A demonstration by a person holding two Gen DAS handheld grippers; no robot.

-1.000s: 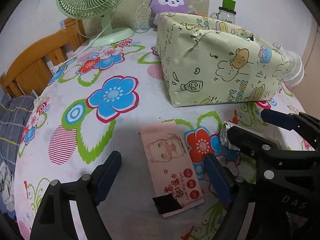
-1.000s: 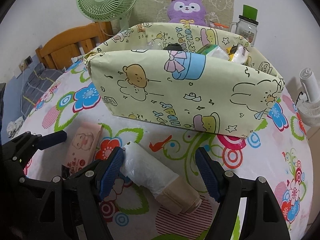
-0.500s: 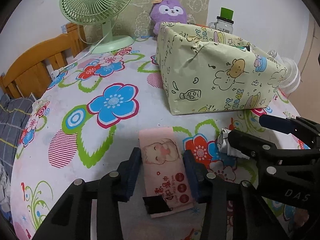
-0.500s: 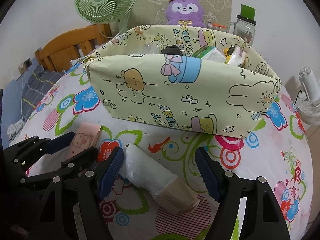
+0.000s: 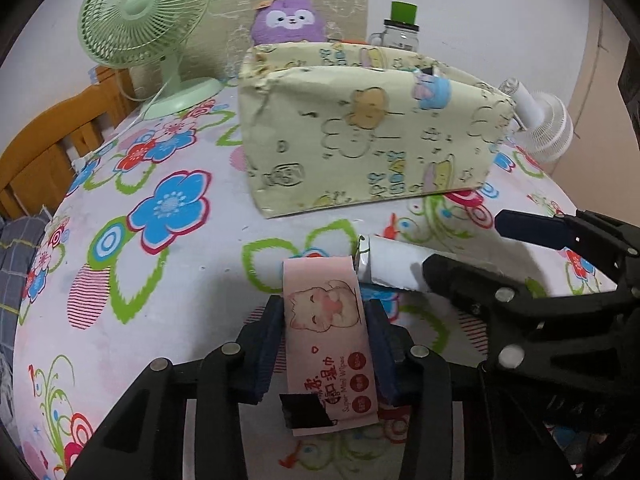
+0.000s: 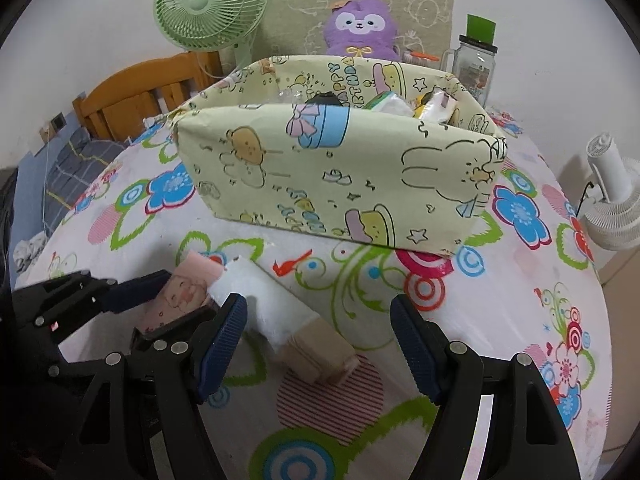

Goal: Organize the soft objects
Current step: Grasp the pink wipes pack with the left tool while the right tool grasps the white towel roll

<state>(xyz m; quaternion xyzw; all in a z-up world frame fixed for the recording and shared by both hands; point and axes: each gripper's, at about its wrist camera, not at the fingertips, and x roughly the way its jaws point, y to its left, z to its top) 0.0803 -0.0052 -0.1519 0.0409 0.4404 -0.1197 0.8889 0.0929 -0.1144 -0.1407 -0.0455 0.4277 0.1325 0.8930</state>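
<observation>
The left gripper (image 5: pixel 325 344), whose fingers (image 5: pixel 267 350) stood wide apart either side of the pink wipes pack (image 5: pixel 329 344) a second ago, has just been closing and now pinches the pack by its long edges. The pack now sits closer to the white roll (image 5: pixel 394 266), nearly touching it.

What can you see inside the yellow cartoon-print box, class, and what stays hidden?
Above the box's front wall, the right wrist view shows a black item, a white pack with a green edge and a clear packet. The wall covers their lower parts and the box floor.
</observation>
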